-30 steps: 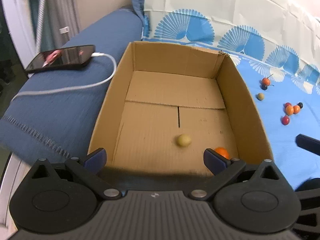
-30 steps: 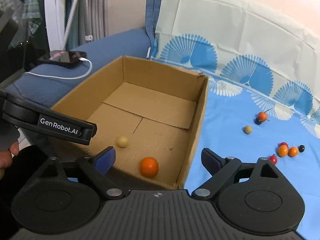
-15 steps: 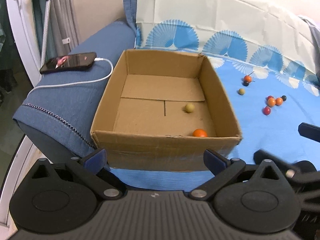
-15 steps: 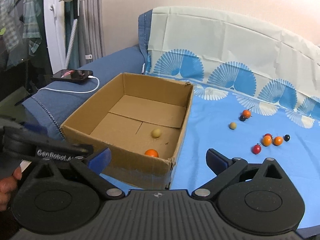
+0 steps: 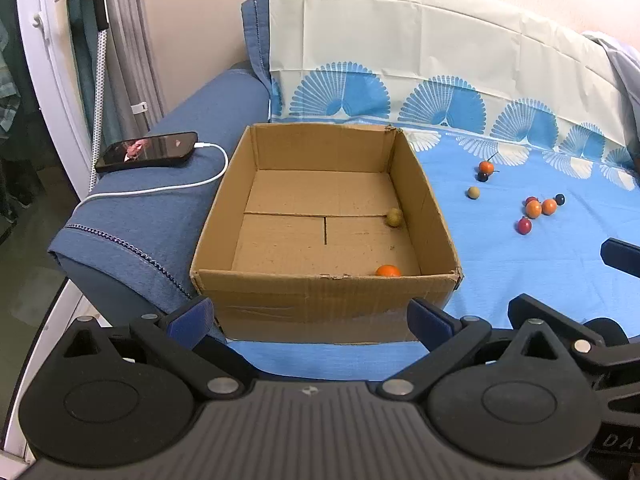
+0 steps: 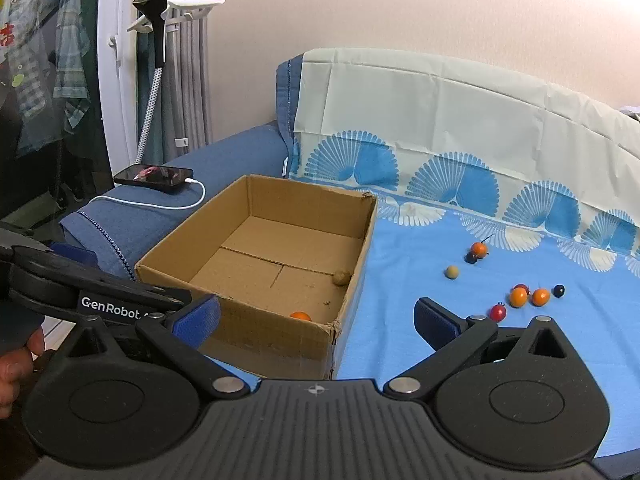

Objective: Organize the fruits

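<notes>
Left wrist view shows the left tool [image 5: 308, 316] spread wide with nothing between its blue pads, hanging just in front of the cardboard box [image 5: 326, 304]. Right tool [image 6: 316, 316] is spread wide too, also empty. Two fruits are already in the box: an orange one [image 5: 387, 271] in the near right corner and a yellowish one [image 5: 394, 217] by the right wall. Everything else is loose on the blue sheet [image 5: 500, 272] to the right of the box: an orange fruit [image 6: 479, 249] touching a dark one [image 6: 471, 257], a tan one [image 6: 452, 272] alone, then a cluster of two orange fruits [image 6: 530, 297], a red one [image 6: 498, 311] and a dark berry [image 6: 559, 290].

My guess at trouble: these are small round things on soft bedding, so a pad nudging one sideways probably sends it rolling, and the touching ones could get pinched together. Squeezing hard might bruise them. The box sits on soft bedding too, so bumping its wall may shift it.

Room-wise: it's a sofa or bed with a fan-print cover, a phone [image 5: 148, 151] charging on the blue armrest, and a garment steamer [image 6: 154, 12] by the wall.
</notes>
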`<state>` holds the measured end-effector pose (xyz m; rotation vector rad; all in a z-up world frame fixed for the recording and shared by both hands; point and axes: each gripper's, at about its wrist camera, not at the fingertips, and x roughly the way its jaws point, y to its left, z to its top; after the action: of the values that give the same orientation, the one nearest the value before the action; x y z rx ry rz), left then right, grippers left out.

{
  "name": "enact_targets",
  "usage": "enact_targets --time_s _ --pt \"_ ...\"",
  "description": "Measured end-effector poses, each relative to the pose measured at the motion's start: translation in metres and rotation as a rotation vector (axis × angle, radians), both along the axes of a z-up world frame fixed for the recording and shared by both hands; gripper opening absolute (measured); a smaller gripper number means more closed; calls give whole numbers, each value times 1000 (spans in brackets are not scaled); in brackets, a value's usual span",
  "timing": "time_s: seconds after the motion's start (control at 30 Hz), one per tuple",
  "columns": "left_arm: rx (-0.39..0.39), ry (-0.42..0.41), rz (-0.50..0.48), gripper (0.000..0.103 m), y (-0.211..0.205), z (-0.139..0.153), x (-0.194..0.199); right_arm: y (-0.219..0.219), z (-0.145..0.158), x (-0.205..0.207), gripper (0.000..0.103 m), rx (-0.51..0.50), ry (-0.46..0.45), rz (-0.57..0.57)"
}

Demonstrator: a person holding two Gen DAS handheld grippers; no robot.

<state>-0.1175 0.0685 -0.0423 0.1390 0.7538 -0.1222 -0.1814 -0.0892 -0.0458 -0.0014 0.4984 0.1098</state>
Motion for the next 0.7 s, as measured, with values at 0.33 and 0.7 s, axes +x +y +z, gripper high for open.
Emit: enact_targets --time_s 0.33,0.7 --pt "5 -13 -2 103 -1 4 -3 -1 1 -4 102 3 -10 -12" --pt "12 -10 -1 103 -1 3 -1 0 1 -2 102 8 3 -15"
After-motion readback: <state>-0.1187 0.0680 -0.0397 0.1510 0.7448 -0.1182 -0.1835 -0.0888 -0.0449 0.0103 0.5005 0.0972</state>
